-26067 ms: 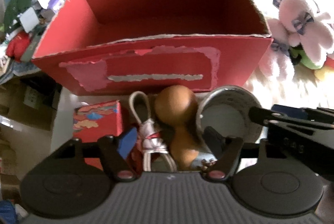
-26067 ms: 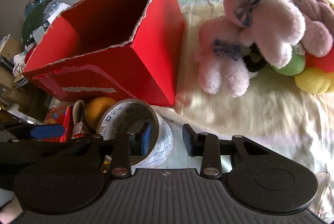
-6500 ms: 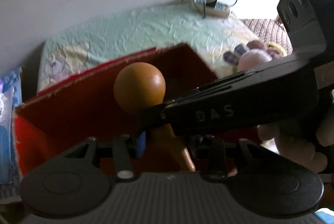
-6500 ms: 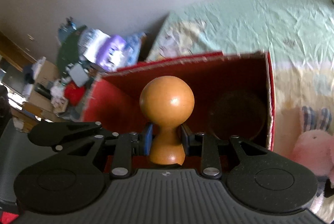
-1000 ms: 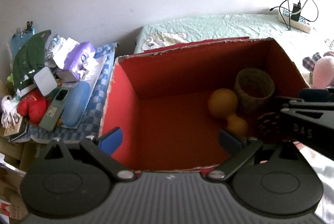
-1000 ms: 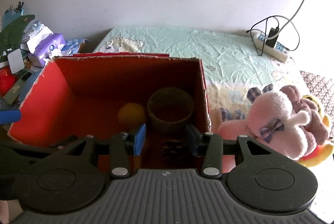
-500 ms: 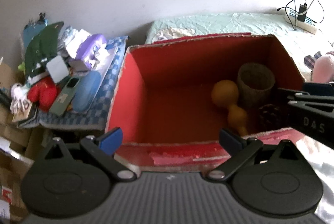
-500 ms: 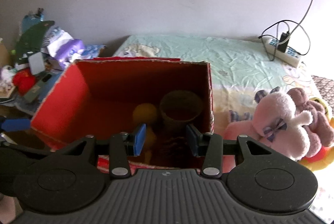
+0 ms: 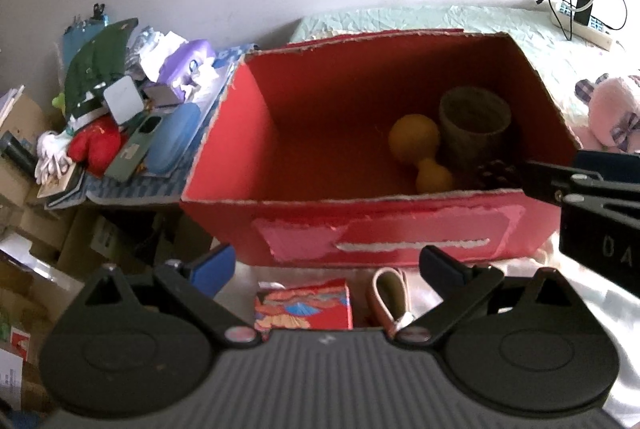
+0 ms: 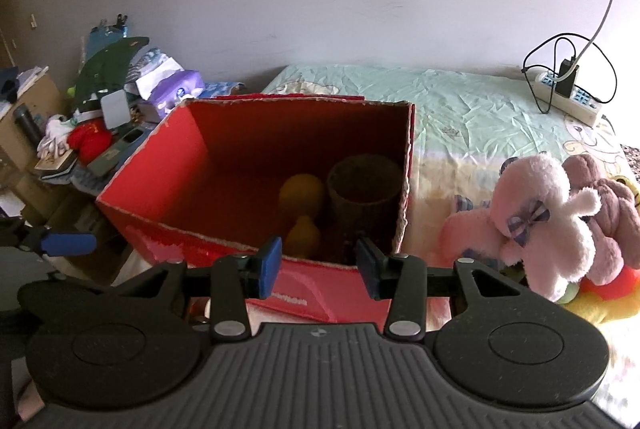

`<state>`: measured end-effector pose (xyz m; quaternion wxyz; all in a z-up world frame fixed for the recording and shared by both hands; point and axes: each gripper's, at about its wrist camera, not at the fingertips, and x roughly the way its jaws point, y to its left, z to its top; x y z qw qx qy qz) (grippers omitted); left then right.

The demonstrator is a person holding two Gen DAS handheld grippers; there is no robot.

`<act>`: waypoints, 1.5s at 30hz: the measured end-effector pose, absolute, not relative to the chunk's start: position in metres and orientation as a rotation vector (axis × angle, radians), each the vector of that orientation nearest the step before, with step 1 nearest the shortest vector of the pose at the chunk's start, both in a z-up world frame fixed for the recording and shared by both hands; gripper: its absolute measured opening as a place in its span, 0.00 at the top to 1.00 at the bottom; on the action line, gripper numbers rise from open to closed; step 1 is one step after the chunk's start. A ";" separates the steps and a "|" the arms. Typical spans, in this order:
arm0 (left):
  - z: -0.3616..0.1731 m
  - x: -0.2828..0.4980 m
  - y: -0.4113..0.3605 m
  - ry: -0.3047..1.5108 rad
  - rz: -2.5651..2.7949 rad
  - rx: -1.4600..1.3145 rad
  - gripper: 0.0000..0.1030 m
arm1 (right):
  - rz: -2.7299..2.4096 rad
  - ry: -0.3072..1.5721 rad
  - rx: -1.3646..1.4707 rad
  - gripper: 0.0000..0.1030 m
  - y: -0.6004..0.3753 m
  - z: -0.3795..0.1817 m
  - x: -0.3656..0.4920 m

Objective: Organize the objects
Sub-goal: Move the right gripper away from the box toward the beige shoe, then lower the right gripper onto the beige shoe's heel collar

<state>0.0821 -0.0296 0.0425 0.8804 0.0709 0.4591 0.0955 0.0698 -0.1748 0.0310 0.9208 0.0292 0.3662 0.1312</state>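
Observation:
A red cardboard box [image 9: 372, 233] [image 10: 168, 165] stands open on the bed. Inside lie an orange wooden dumbbell-shaped piece [image 9: 420, 149] [image 10: 302, 213], a roll of tape standing like a cup [image 9: 474, 133] [image 10: 366, 189] and a pine cone [image 9: 496, 173]. In front of the box lie a small red patterned box [image 9: 304, 309] and a pink strap [image 9: 388, 297]. My left gripper [image 9: 328, 269] is open above those two, holding nothing. My right gripper [image 10: 318, 265] is open and empty at the box's near edge; it also juts in at the right of the left wrist view [image 9: 580, 185].
Several plush toys [image 10: 552, 221] lie on the bed to the right of the box. A power strip with cables [image 10: 568, 97] sits at the far right by the wall. A cluttered pile of packets and cases [image 9: 132, 117] fills a low stand to the left, with cardboard boxes below.
Both grippers have drawn back from the red box. Its front face, the small patterned box and the pink strap have come into the left wrist view.

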 end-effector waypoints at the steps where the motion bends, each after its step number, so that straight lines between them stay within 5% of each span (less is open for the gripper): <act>1: 0.042 0.081 -0.031 0.958 0.202 0.147 0.04 | 0.275 0.751 0.060 0.56 -0.176 0.031 0.069; 14: 0.019 0.063 -0.045 1.024 0.215 0.127 0.04 | 0.355 0.814 0.118 0.58 -0.187 0.010 0.051; 27: -0.009 0.046 -0.041 1.089 0.118 0.082 0.05 | 0.414 0.970 0.289 0.72 -0.194 -0.027 0.050; 45: -0.022 0.036 -0.025 1.039 -0.132 -0.003 0.08 | 0.508 1.056 0.404 0.74 -0.182 -0.046 0.072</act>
